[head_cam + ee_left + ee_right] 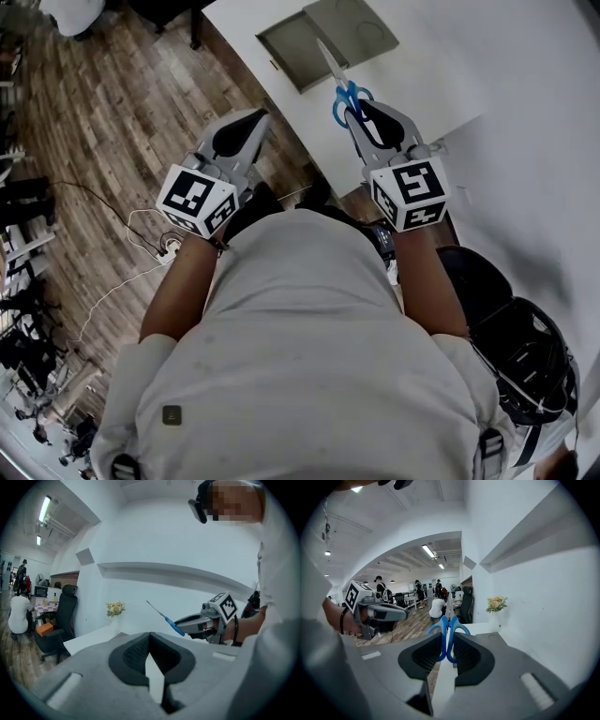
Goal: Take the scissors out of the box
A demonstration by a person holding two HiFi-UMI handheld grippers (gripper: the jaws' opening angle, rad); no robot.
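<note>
The right tool point(355, 112) grips the blue-handled steel scissors point(338, 78) by their handles, blades pointing away toward the shallow grey open box point(281, 42) on the white bench point(525, 112). The left tool point(257, 118) is empty above the wood-plank floor point(112, 103).
</note>
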